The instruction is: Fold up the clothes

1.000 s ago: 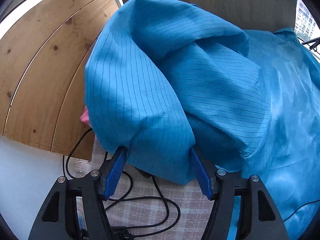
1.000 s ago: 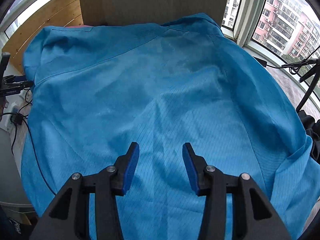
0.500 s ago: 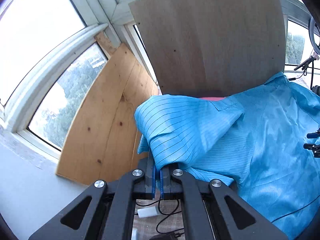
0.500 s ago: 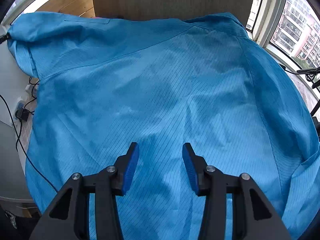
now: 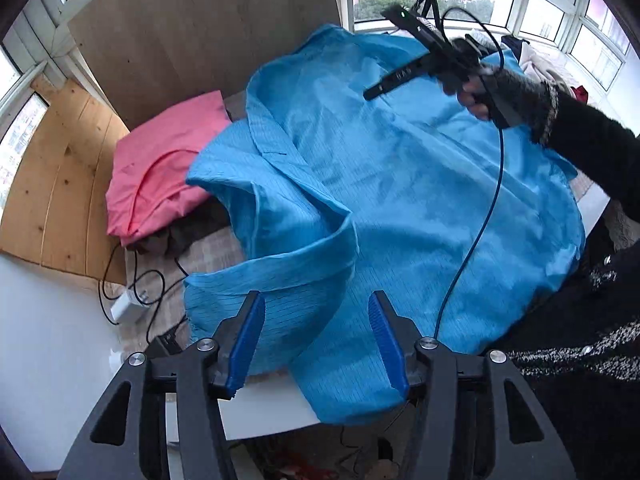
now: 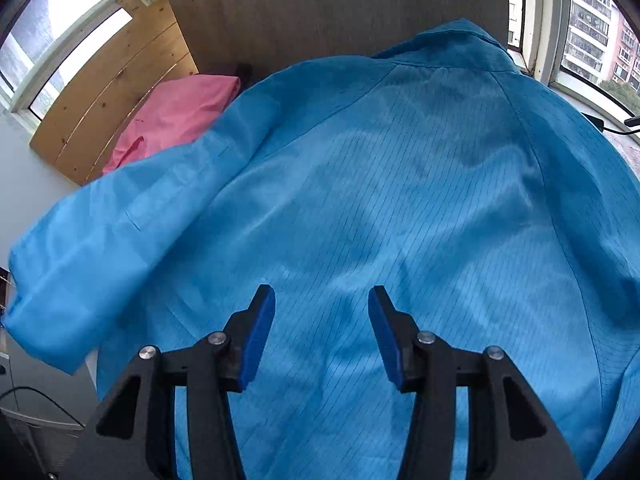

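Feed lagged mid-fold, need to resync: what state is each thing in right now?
Left hand-held gripper: open, holding nothing.
Right hand-held gripper: open, above the garment.
Blue garment: spread out, one sleeve folded inward, rumpled.
Pink garment: folded, beside the blue one.

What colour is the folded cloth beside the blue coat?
Pink; the left wrist view shows it best.

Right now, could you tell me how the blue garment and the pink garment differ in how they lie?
The blue garment is spread open across most of the surface, one sleeve flopped over near the left gripper; the pink garment sits bunched in a compact pile at the far left corner. The blue one shows thin dark stripes; the pink one looks plain. Neither is held by a gripper.
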`<state>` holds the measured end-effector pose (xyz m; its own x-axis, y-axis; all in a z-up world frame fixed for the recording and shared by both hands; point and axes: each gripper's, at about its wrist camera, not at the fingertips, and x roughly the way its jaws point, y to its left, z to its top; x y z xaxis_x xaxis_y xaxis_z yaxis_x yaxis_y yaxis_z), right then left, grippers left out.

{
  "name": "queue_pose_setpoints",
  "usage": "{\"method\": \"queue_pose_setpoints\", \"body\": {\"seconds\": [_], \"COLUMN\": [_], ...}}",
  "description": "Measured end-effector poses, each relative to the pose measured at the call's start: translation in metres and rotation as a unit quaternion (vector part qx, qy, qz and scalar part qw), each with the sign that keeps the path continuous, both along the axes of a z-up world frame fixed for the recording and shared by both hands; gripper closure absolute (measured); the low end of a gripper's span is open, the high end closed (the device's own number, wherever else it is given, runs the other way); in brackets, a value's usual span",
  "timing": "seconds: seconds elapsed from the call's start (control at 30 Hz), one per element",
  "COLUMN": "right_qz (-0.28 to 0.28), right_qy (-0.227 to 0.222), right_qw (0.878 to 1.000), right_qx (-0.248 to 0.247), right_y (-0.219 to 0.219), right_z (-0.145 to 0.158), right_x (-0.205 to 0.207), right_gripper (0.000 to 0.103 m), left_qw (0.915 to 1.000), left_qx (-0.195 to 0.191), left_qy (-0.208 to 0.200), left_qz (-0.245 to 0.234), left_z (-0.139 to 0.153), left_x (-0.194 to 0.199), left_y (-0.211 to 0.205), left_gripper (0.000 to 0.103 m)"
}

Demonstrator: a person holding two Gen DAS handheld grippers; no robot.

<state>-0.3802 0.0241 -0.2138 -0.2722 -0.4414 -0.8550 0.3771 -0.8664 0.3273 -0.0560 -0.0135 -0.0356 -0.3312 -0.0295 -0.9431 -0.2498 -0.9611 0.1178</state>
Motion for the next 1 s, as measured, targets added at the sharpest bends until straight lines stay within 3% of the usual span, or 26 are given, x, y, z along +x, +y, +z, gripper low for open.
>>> {"method": "queue_pose_setpoints", "body": {"seconds": [0.07,0.13,0.27,0.43,0.53,0.6,0.7,0.73,0.77,0.83,0.87,0.9,0.93,1.0], "right_qz": [0.008,0.022,0.043,0.023,0.029,0.031,0.04,0.039,0.039,0.04,0.041,0.041,0.041,0.031], "right_qy": [-0.011,-0.021,-0.045,-0.084,-0.081,-0.066,-0.075,-0.074,-0.073,-0.08,-0.083,-0.083,-0.083,-0.084], "right_qw": [1.0,0.999,0.998,0.996,0.993,0.989,0.99,0.991,0.992,0.993,0.994,0.994,0.995,0.996], "right_qx": [-0.015,-0.023,-0.026,0.028,0.078,0.129,0.115,0.105,0.095,0.072,0.06,0.051,0.042,0.014], "right_y": [-0.014,-0.037,-0.089,-0.137,-0.158,-0.164,-0.159,-0.156,-0.152,-0.146,-0.142,-0.138,-0.135,-0.123], "right_z": [0.007,0.01,0.002,-0.031,-0.045,-0.05,-0.052,-0.051,-0.05,-0.048,-0.047,-0.044,-0.04,-0.032], "right_x": [-0.014,-0.027,-0.044,-0.046,-0.042,-0.038,-0.035,-0.034,-0.034,-0.033,-0.033,-0.032,-0.031,-0.032], "right_gripper": [0.054,0.053,0.042,0.042,0.042,0.042,0.043,0.047,0.066,0.093,0.094,0.095,0.097,0.098], "left_qw": [0.9994,0.9972,0.9873,0.9716,0.9761,0.9797,0.9853,0.9869,0.9883,0.9904,0.9913,0.9923,0.9933,0.9923], "left_qx": [-0.011,0.001,0.014,0.037,0.002,-0.008,-0.032,-0.032,-0.032,-0.021,-0.015,-0.012,-0.008,-0.011], "left_qy": [-0.017,-0.025,-0.022,-0.002,0.019,-0.003,-0.032,-0.04,-0.048,-0.053,-0.056,-0.049,-0.041,-0.035], "left_qz": [0.028,0.07,0.157,0.234,0.216,0.2,0.165,0.153,0.141,0.126,0.119,0.113,0.108,0.119], "left_z": [-0.029,-0.046,-0.075,-0.089,-0.099,-0.116,-0.141,-0.148,-0.155,-0.162,-0.166,-0.165,-0.164,-0.16], "left_x": [0.029,0.052,0.088,0.073,0.041,0.017,-0.006,-0.011,-0.015,-0.016,-0.017,-0.015,-0.012,-0.008], "left_y": [0.003,-0.008,-0.035,-0.091,-0.113,-0.126,-0.132,-0.132,-0.132,-0.13,-0.129,-0.128,-0.128,-0.134], "left_gripper": [0.051,0.051,0.051,0.051,0.045,0.044,0.044,0.044,0.044,0.044,0.044,0.051,0.072,0.093]}}
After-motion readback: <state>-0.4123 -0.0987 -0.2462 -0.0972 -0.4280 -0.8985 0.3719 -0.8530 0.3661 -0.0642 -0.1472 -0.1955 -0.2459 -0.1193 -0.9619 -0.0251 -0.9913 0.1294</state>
